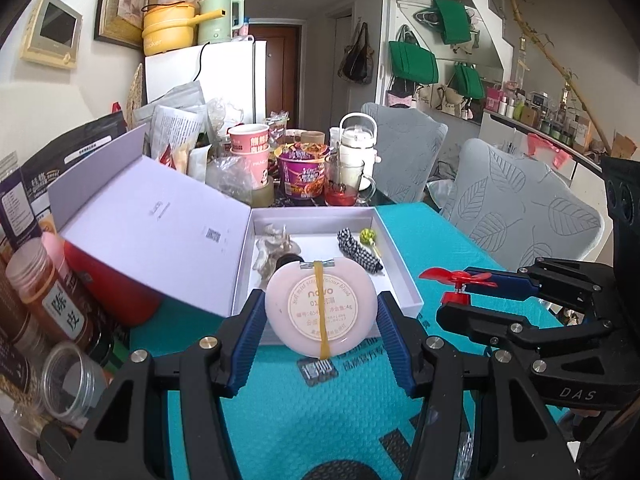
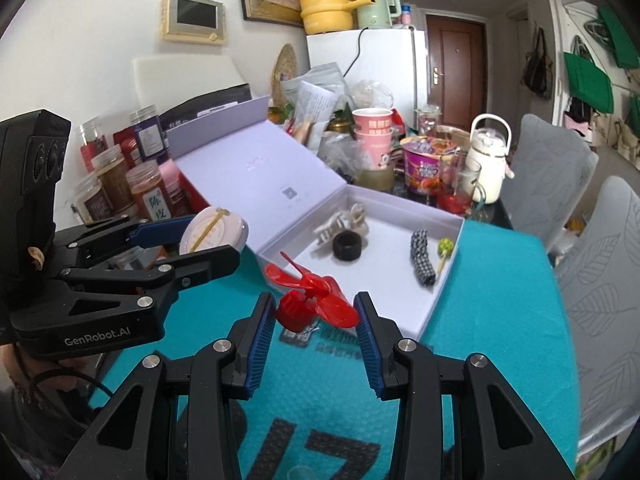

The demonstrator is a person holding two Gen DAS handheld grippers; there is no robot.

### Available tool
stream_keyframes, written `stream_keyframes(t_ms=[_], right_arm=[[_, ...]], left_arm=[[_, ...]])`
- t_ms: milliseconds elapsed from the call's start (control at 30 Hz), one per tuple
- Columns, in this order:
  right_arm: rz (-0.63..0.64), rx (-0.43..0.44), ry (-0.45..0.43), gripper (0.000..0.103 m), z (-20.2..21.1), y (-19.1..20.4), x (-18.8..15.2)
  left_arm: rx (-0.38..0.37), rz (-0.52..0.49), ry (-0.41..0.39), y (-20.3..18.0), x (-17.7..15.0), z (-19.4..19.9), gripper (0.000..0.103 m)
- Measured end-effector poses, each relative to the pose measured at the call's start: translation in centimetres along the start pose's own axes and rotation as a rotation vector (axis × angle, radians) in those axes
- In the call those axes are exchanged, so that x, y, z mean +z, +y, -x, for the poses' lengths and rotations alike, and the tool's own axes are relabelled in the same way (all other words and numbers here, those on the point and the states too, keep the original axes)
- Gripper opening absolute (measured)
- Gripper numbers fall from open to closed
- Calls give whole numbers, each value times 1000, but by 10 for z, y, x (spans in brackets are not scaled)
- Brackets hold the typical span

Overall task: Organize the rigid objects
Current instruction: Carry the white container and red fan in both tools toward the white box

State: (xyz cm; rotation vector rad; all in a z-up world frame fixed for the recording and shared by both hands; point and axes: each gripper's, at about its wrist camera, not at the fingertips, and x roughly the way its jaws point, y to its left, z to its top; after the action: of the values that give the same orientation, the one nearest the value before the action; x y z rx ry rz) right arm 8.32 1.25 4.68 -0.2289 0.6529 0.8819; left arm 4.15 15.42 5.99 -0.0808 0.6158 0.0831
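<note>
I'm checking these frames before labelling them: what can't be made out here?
- Left wrist view: the round pink compact in the left gripper covers the open white box's near edge and a black item.
- Right wrist view: the small red fan in the right gripper hides the mat's print.
- Compact label: too small to read.

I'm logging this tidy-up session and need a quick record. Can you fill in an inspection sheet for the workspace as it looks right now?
Surface: teal mat on the table, printed lettering near the front.
Job's things: white box open, lid leaning back; inside, a black ring, checkered hair tie, pale hair claw and small green pick.
Clutter: jars, noodle cups, white kettle behind the box.
Grippers: left gripper shut on a pink compact; right gripper shut on a red mini fan.
Cables: black cord down the fridge.
Surroundings: grey chairs, green bags, door.
</note>
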Motion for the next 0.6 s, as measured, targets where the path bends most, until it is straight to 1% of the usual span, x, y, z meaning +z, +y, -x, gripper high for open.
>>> stream_keyframes(t_ms=[133,400,600], right_arm=[[-3,1,-7,40,-4,-10,11],[4,-23,-32,40,-15,-32,33],[17,-36,-35,40,-32,-48,48]], left_arm=[[-2,-4,-18,0,13,-9,56],[2,-9,-37,2,38,-35,56],[11,-40,-55,3,57,-59,56]])
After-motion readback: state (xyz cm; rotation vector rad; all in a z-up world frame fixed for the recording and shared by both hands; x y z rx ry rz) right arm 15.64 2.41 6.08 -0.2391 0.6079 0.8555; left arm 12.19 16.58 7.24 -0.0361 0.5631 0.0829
